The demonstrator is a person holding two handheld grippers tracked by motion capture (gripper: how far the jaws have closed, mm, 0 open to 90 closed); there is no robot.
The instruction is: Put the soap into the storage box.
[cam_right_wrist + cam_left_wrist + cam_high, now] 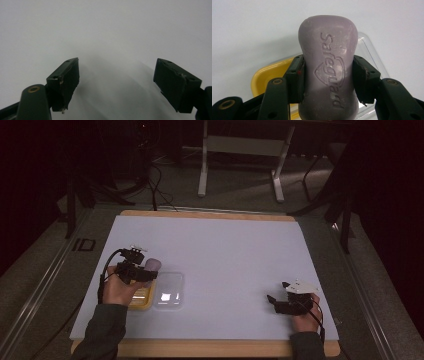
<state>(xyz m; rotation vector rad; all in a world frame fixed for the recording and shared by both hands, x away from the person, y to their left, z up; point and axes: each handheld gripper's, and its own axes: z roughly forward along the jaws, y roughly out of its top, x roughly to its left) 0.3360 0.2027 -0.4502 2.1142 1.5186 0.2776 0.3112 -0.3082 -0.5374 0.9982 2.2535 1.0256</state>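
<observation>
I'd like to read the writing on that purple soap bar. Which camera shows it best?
The left gripper view: the soap bar sits close up between the jaws, its stamped "Safeguard" legible. The high view shows it as a small pale lump. The right gripper view faces bare table.

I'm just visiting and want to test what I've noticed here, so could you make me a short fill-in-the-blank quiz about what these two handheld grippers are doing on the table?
1. The left gripper is shut on a purple bar of ____.
2. Just below the soap lies a dish coloured ____.
3. Beside the dish lies a clear plastic lid, on the white table; the right gripper holds nothing, its jaws standing ____.

Missing words: soap; yellow; open
</observation>
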